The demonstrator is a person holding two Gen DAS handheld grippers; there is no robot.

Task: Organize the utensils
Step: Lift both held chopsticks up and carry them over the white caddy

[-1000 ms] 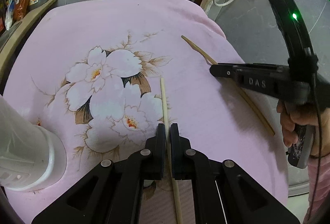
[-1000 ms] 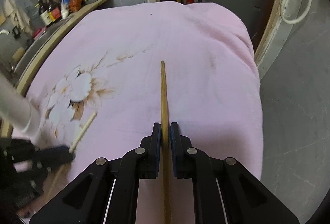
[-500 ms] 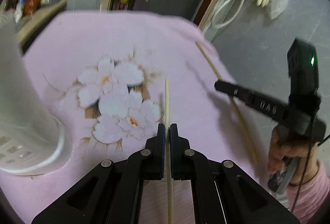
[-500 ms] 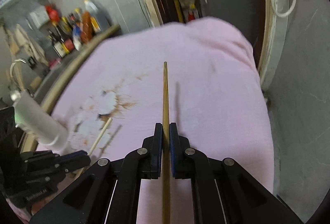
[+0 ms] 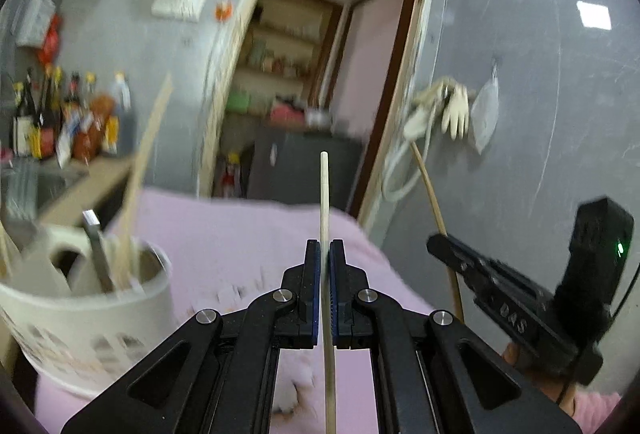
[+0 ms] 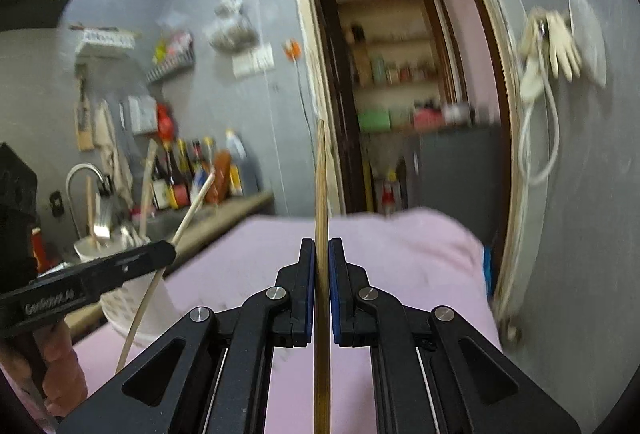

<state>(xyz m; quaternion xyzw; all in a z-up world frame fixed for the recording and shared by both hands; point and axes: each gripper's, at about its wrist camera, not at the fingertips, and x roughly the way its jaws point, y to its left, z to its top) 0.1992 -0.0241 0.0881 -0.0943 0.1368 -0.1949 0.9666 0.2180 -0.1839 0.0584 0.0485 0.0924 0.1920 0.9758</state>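
Observation:
My left gripper (image 5: 324, 248) is shut on a pale wooden chopstick (image 5: 324, 194) that sticks up and forward, lifted off the pink cloth (image 5: 240, 234). My right gripper (image 6: 319, 246) is shut on a darker brown chopstick (image 6: 320, 174), also raised and pointing level. Each gripper shows in the other's view: the right gripper (image 5: 434, 240) with its brown chopstick (image 5: 430, 190) at the right, the left gripper (image 6: 170, 252) with its pale chopstick (image 6: 192, 212) at the left. A white perforated utensil holder (image 5: 80, 322) with several utensils in it stands on the cloth at the left, just below the left gripper.
A counter (image 6: 224, 214) with bottles (image 6: 200, 174) and a sink tap (image 6: 82, 174) runs along the left wall. A doorway (image 6: 400, 94) opens onto shelves behind the table. Gloves and a hose (image 5: 440, 114) hang on the right wall. A hand (image 6: 60, 370) holds the left gripper.
Both grippers have lifted their chopsticks off the cloth and tilted up from pointing down to nearly level. The utensil holder now sits lower in the left wrist view, its rim visible.

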